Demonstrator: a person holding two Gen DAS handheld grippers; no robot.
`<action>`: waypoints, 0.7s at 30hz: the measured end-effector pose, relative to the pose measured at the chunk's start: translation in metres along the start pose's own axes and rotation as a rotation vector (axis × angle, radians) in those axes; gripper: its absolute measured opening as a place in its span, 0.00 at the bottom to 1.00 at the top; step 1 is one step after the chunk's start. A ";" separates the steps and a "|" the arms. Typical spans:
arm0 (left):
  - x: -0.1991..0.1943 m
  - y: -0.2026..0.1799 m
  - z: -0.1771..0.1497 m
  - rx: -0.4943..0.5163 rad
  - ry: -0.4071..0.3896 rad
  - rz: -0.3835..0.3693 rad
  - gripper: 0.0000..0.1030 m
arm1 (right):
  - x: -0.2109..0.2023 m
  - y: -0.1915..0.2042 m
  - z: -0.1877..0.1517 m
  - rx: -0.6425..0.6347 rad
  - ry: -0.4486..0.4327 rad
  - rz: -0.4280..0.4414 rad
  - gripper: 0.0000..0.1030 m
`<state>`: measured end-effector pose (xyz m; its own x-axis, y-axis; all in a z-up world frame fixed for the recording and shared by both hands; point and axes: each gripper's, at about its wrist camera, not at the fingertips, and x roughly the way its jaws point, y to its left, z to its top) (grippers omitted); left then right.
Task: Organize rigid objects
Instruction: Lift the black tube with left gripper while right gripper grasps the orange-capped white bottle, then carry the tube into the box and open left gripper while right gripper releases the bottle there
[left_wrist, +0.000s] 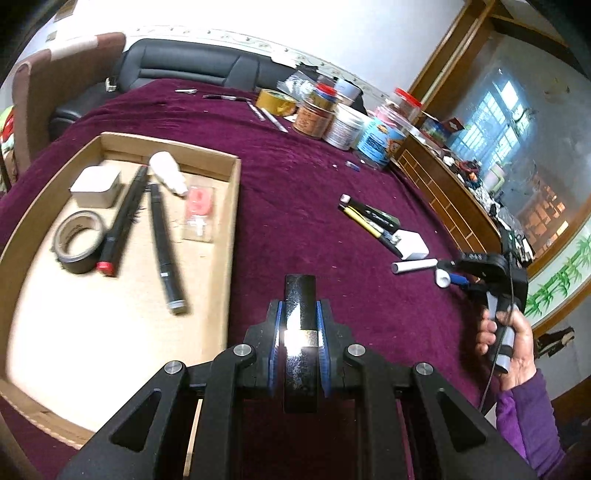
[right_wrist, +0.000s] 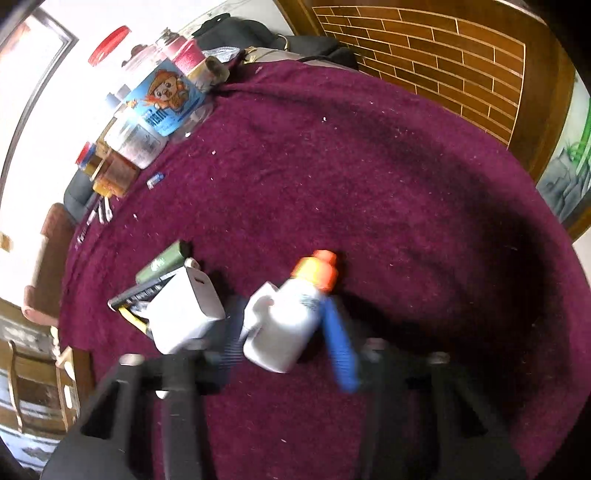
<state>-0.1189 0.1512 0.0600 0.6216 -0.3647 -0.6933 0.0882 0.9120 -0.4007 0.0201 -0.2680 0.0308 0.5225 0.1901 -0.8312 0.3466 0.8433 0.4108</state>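
My left gripper (left_wrist: 300, 314) is shut on a black cylindrical stick (left_wrist: 300, 295) and holds it above the maroon cloth, just right of a shallow cardboard tray (left_wrist: 232, 206). The tray holds a black tape roll (left_wrist: 75, 242), two black markers (left_wrist: 166, 251), a white box (left_wrist: 96, 184), a white bottle (left_wrist: 168, 171) and a pink packet (left_wrist: 199, 206). My right gripper (right_wrist: 291, 321) is closed around a small white bottle with an orange cap (right_wrist: 291, 314); it also shows in the left wrist view (left_wrist: 448, 271). A white charger block (right_wrist: 184, 310) lies just left of it.
Pens and a green object (left_wrist: 373, 219) lie in a pile beside the charger. Several jars and tins (left_wrist: 343, 118) stand along the far table edge. A black sofa (left_wrist: 192, 66) is behind the table and a wooden cabinet (right_wrist: 443, 55) stands to the right.
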 end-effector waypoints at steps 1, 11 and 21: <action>-0.004 0.007 0.000 -0.012 -0.003 0.005 0.14 | -0.001 -0.001 -0.002 -0.002 0.004 0.013 0.26; -0.031 0.096 0.003 -0.204 -0.004 0.116 0.14 | -0.044 0.049 -0.040 -0.161 0.006 0.204 0.26; -0.018 0.142 0.013 -0.245 0.086 0.253 0.14 | -0.015 0.198 -0.127 -0.439 0.231 0.401 0.26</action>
<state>-0.1072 0.2895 0.0233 0.5310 -0.1571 -0.8327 -0.2555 0.9072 -0.3341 -0.0184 -0.0399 0.0772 0.3468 0.5964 -0.7239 -0.2180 0.8019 0.5563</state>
